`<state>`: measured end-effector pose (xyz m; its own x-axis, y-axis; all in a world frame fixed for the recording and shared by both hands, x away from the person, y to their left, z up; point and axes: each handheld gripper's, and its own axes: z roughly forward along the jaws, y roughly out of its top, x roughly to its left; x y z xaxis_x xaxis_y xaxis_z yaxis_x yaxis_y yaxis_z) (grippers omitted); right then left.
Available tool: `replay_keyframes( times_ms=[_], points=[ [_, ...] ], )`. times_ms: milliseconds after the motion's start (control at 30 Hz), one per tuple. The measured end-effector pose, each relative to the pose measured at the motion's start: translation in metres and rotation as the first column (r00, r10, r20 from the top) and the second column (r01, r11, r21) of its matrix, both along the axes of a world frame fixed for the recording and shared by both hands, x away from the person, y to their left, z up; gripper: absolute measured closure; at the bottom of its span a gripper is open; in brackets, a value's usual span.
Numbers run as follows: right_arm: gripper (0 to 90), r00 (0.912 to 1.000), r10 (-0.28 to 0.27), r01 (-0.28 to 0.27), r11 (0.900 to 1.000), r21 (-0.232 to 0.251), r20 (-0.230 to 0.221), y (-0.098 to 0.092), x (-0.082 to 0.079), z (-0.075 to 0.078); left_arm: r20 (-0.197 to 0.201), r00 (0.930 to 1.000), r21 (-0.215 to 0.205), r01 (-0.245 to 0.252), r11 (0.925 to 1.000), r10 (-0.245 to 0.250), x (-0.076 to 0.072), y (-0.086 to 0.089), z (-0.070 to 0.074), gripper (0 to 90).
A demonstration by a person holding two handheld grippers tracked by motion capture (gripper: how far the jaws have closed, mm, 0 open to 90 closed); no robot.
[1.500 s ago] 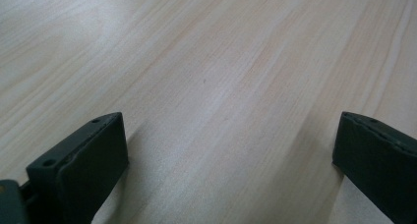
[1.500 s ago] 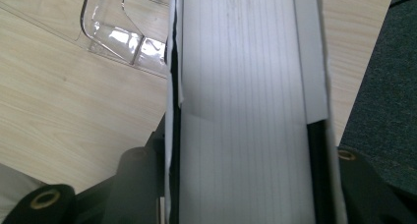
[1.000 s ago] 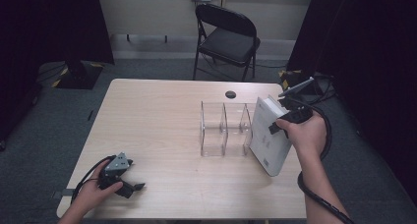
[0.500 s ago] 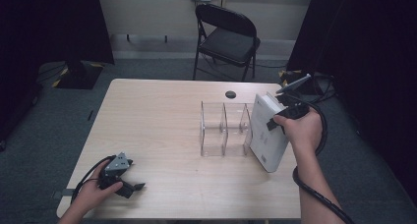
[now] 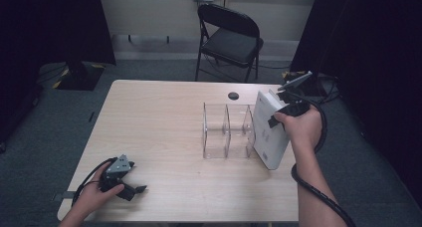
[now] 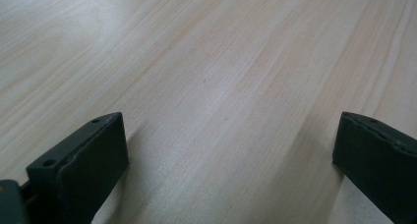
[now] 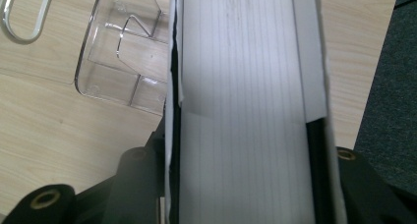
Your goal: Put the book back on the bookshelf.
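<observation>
A thick white book stands nearly upright on its lower edge at the table's right side. It leans against the right end of a clear plastic divider rack. My right gripper is shut on the book from above. In the right gripper view the page edges of the book run up between the black fingers, with the rack just to the left. My left gripper lies on the table at the front left. Its jaws stand open over bare wood.
The wooden table has a small black grommet behind the rack. Its right edge runs just beyond the book. A black folding chair stands behind the table. Cables trail from both grippers.
The right hand has edged the book slightly left toward the rack. The left gripper has stayed where it was.
</observation>
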<state>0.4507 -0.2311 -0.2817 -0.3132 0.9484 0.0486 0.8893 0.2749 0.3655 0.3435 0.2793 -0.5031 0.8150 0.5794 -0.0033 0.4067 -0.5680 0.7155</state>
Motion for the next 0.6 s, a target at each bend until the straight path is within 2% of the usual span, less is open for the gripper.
replay_keyframes(
  times_ms=[400, 600],
  points=[
    [52.2, 0.9999, -0.013, 0.013, 1.0, -0.01, 0.009, 0.006, 0.007, -0.001, 0.0, 1.0, -0.001, 0.0, 1.0, 0.0, 0.0, 0.0, 0.0, 0.0],
    [52.1, 0.9994, -0.02, 0.021, 0.999, -0.026, 0.026, 0.01, 0.007, -0.011, 0.0, 1.0, 0.0, 0.0, 1.0, 0.0, 0.0, 0.0, 0.0, 0.0]
  ],
)
